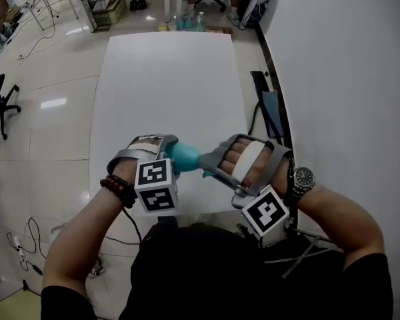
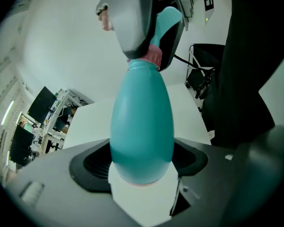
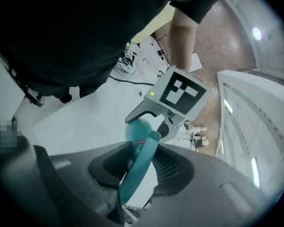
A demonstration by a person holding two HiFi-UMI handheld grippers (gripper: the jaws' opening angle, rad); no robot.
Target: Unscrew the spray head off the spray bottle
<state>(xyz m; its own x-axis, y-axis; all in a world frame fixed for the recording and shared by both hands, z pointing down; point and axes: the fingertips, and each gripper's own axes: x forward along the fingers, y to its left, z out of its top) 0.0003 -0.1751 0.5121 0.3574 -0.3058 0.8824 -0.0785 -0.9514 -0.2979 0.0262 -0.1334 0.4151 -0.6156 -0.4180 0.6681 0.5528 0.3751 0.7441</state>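
Note:
A teal spray bottle hangs in the air over the near edge of the white table, held between both grippers. My left gripper is shut on the bottle's body, whose round base sits between the jaws. Above the body, the left gripper view shows the pink collar and the teal spray head. My right gripper is shut on the spray head, which stands slanted between its jaws. The right gripper view also shows the collar and the left gripper's marker cube beyond it.
A white wall runs close along the table's right side, with a dark folding frame in the gap. Office chairs and cables are on the shiny floor to the left. More furniture stands past the table's far end.

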